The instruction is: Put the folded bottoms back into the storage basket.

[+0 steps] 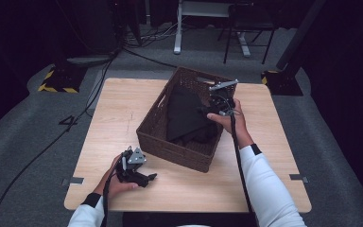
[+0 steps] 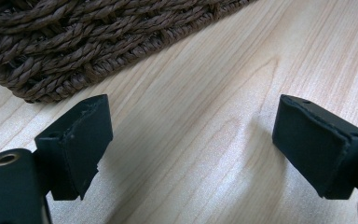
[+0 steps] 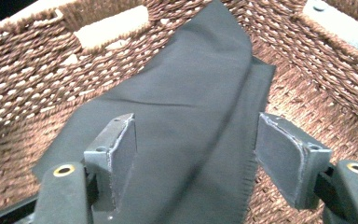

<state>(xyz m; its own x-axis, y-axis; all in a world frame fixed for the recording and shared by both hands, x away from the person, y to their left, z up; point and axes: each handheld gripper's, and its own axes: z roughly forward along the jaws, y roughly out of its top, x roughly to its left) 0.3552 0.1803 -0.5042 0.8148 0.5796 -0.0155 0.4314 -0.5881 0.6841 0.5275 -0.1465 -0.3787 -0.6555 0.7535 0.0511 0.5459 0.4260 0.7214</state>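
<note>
We find the folded black cloth [image 3: 182,116] lying in the brown woven wicker basket [image 1: 157,117]; right gripper [image 3: 196,149] fingers apart around it, left gripper [image 2: 191,144] fingers apart over the wooden counter [image 1: 118,113].

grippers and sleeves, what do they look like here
Both forearms wear white sleeves with black cuffs. Each hand carries a black two-jaw tool: the left gripper and the right gripper have flat, dark rubbery pads with rough edges and brass-coloured rivets near the jaw bases. A grey three-cornered plate tops each body, and a black cable trails back along the arm.
</note>
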